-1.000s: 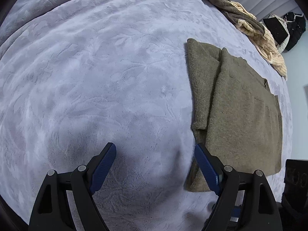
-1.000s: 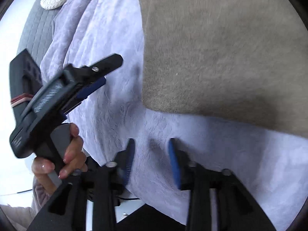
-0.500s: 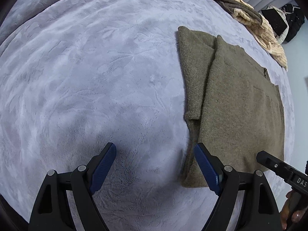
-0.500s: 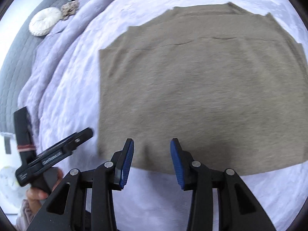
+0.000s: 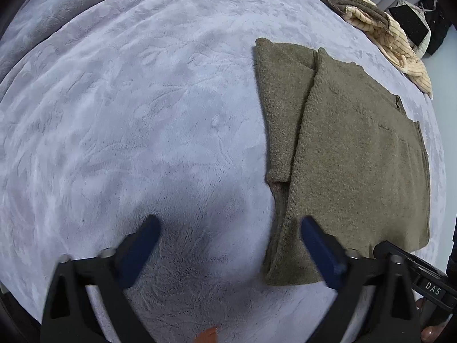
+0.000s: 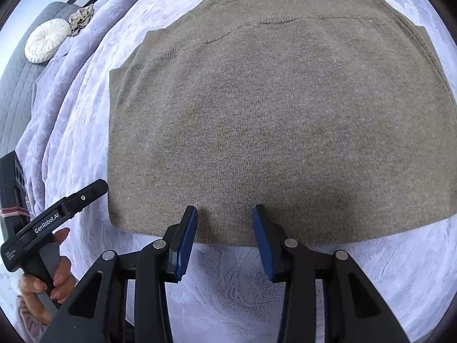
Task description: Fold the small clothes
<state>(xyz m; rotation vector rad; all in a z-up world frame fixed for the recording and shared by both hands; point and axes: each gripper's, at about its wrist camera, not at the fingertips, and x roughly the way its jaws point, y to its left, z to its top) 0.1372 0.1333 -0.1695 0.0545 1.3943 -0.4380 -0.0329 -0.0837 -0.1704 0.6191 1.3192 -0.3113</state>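
You've got the olive sweater (image 6: 274, 120) flat near the bed's (image 5: 120, 108) near edge, sleeve folded in, body fold left; left gripper (image 5: 228, 245) jaws just spread wide, empty; right gripper (image 6: 225, 238) part-open over its hem, gripping nothing.

Two black handheld grippers with blue pads, and a bit of sleeve

The right gripper (image 6: 224, 230) had black triangular arms with cut-out windows, silver round screws at the joints and flat blue pads (image 6: 185, 241) on its fingers. The left gripper (image 5: 228, 253) was built the same, blurred at the bottom of its own view; at the lower left of the right view its black body carried white "GenRobot.AI" lettering, one small screw and a grey handle. The hand (image 6: 42, 283) around that handle wore a pale pinkish fuzzy sleeve (image 6: 27, 310). "DAS" stood in white on a black bar at the left view's lower right.
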